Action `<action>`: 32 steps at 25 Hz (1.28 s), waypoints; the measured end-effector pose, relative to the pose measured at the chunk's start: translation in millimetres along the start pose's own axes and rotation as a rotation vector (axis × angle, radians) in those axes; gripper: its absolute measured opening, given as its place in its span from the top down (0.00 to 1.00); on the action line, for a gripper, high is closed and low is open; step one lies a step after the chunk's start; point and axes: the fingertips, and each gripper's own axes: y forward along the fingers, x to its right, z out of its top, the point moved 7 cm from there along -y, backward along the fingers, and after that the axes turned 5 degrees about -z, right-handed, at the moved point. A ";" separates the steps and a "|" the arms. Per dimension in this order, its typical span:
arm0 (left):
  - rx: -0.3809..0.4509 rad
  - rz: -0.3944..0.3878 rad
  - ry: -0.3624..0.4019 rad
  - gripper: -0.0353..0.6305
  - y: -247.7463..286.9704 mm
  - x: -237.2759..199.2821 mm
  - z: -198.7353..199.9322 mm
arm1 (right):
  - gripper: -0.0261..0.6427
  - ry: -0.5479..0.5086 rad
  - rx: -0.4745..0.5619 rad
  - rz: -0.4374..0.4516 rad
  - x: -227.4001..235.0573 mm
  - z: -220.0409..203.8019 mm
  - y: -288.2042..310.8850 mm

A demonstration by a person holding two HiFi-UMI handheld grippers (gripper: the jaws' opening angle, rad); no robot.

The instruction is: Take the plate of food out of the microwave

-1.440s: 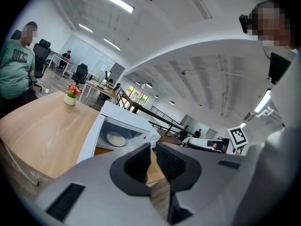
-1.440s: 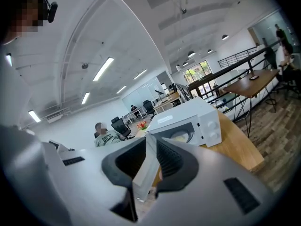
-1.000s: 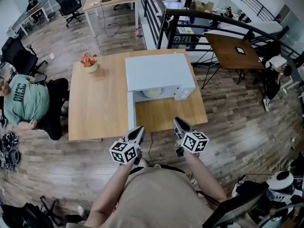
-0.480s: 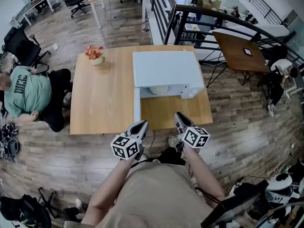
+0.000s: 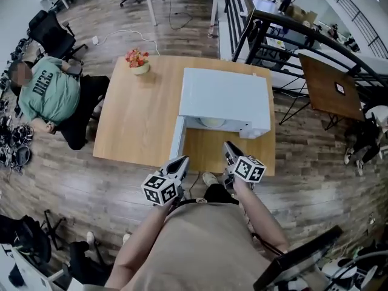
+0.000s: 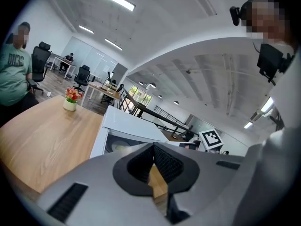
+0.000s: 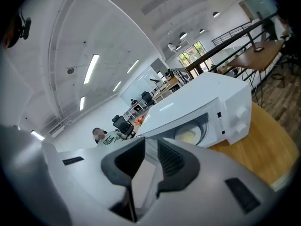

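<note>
The white microwave (image 5: 224, 99) stands on the wooden table (image 5: 136, 126) with its door (image 5: 177, 139) swung open to the left. Inside it lies a pale plate of food (image 5: 213, 122), also seen as the plate (image 7: 188, 135) in the right gripper view and, dimly, as the plate (image 6: 120, 146) in the left one. My left gripper (image 5: 177, 164) hangs at the table's near edge by the door, shut and empty. My right gripper (image 5: 229, 150) is over the near edge in front of the cavity, its jaws a narrow gap apart with nothing between them.
A small pot of red flowers (image 5: 138, 61) stands at the table's far left corner. A person in a green shirt (image 5: 51, 93) sits on the floor left of the table. A black railing (image 5: 273, 35) runs behind the microwave, and another wooden table (image 5: 333, 86) stands at right.
The head view has swung, so the table and microwave now sit further right and a little larger. Both grippers stay at the table's near edge, their jaws as before.
</note>
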 end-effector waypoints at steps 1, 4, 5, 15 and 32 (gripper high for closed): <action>0.002 0.015 -0.001 0.94 3.8 0.0 1.2 | 0.85 0.012 0.000 0.008 7.4 5.1 6.1; 0.008 0.065 -0.004 0.94 15.5 0.2 3.3 | 0.84 0.059 -0.028 0.023 30.9 13.3 28.0; 0.014 0.081 -0.006 0.94 19.6 0.8 3.6 | 0.83 0.076 -0.047 0.024 39.3 13.6 35.8; 0.028 0.209 -0.017 0.94 78.1 -4.4 -1.8 | 0.71 0.260 -0.183 -0.073 126.3 -7.3 111.9; -0.028 0.417 -0.038 0.94 119.5 -25.9 -11.6 | 0.71 0.370 -0.143 -0.290 183.3 -45.3 210.0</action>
